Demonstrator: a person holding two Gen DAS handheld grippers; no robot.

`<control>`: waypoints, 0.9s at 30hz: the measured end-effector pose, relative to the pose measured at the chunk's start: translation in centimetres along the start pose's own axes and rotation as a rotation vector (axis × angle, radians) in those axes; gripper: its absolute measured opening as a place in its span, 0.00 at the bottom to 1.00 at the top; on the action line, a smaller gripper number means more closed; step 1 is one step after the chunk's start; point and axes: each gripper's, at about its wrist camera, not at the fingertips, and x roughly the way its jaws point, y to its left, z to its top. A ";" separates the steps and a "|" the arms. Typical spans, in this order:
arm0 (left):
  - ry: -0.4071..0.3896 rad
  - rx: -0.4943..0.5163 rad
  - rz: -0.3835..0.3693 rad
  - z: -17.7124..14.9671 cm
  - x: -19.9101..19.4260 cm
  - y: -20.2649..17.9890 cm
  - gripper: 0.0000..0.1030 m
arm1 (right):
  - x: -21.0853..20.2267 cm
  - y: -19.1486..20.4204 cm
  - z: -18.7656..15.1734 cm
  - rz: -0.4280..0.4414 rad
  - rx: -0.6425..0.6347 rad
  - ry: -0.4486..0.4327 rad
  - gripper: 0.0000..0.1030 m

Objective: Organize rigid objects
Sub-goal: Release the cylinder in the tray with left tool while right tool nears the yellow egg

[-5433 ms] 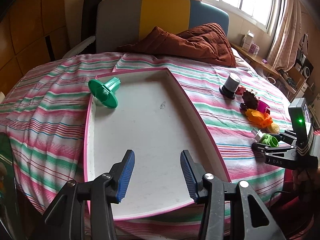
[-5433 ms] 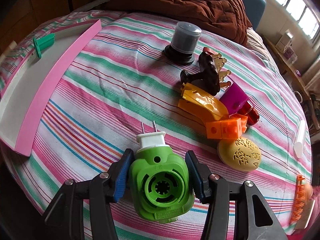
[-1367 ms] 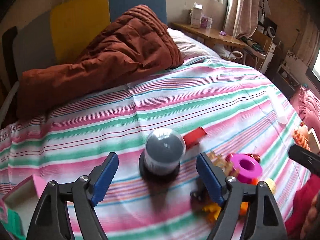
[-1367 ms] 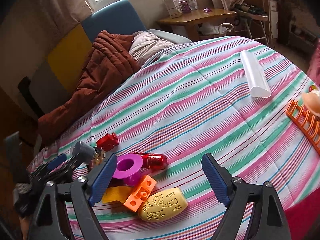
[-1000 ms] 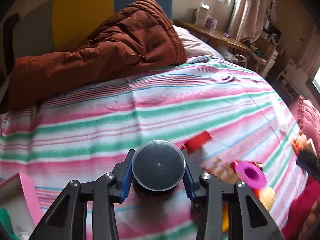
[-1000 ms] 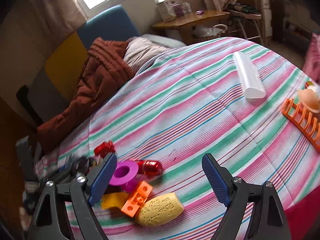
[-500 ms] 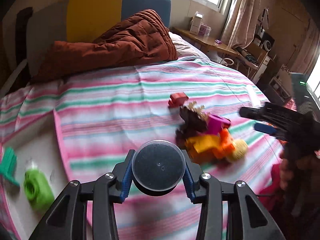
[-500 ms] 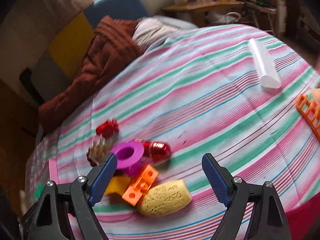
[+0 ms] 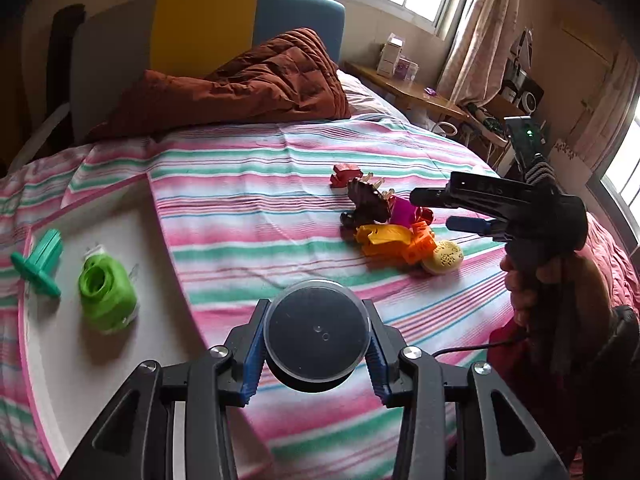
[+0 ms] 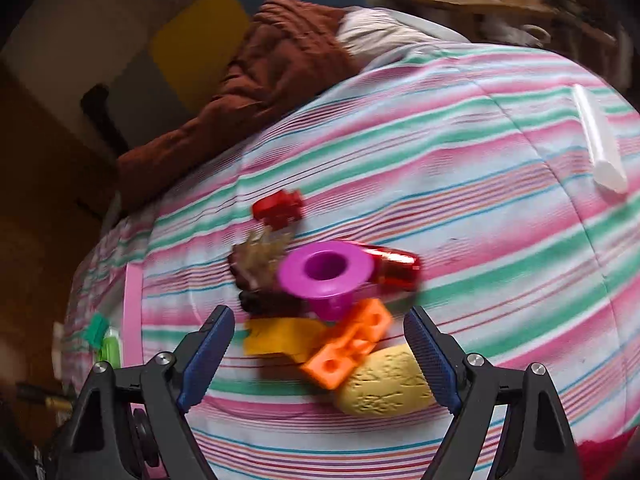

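Left gripper point(image 9: 316, 350) jaws clenched on capsule container point(image 9: 316, 336): clear domed cap over dark grey body, black base. Cap faces camera, long axis along gripper line. Held above striped bedspread point(image 9: 256, 204), just beside pink-rimmed white tray point(image 9: 76, 360).

Right gripper point(image 10: 318, 354) jaws released, wide, nothing between pads; over toy pile: magenta funnel point(image 10: 326, 270), orange block point(image 10: 348, 350), yellow egg-shaped piece point(image 10: 386, 382).

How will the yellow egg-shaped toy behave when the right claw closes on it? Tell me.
The yellow egg-shaped toy lies on its side with rounded ends, so it may roll or squirt out. Its bumpy patterned skin should help the grip. The orange block seems to touch it and may shift too.
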 end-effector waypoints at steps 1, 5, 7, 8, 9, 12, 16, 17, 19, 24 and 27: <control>-0.002 -0.007 -0.002 -0.2 -0.4 0.3 0.42 | 0.1 0.4 -0.1 -0.028 -0.022 -0.001 0.85; -0.008 -0.026 0.003 -1.0 -1.5 1.1 0.42 | 0.9 0.0 -0.4 -0.074 -0.044 0.052 0.85; -0.007 -0.042 0.000 -1.3 -2.0 1.7 0.42 | 1.7 0.1 -1.0 -0.132 -0.078 0.100 0.86; -0.008 -0.047 0.001 -1.5 -2.3 2.0 0.42 | 1.8 0.3 -1.2 -0.153 -0.101 0.106 0.87; -0.009 -0.053 0.003 -1.6 -2.4 2.2 0.42 | 1.9 0.6 -1.4 -0.157 -0.117 0.110 0.92; -0.009 -0.077 0.008 -1.9 -2.9 3.1 0.42 | 2.6 1.4 -2.2 -0.164 -0.190 0.151 0.99; -0.006 -0.107 0.014 -2.1 -3.1 4.1 0.42 | 3.6 1.8 -3.0 -0.234 -0.261 0.204 0.98; -0.005 -0.111 0.015 -2.2 -3.1 4.2 0.42 | 3.5 1.6 -2.9 -0.240 -0.252 0.202 0.98; -0.007 -0.117 0.017 -2.4 -3.2 4.4 0.42 | 2.9 0.9 -2.6 -0.218 -0.220 0.186 0.98; -0.009 -0.121 0.023 -2.6 -3.4 4.8 0.42 | 3.5 0.1 -2.9 -0.255 -0.219 0.232 0.86; -0.009 -0.126 0.027 -2.7 -3.4 5.0 0.42 | 3.9 0.3 -3.3 -0.290 -0.253 0.248 0.81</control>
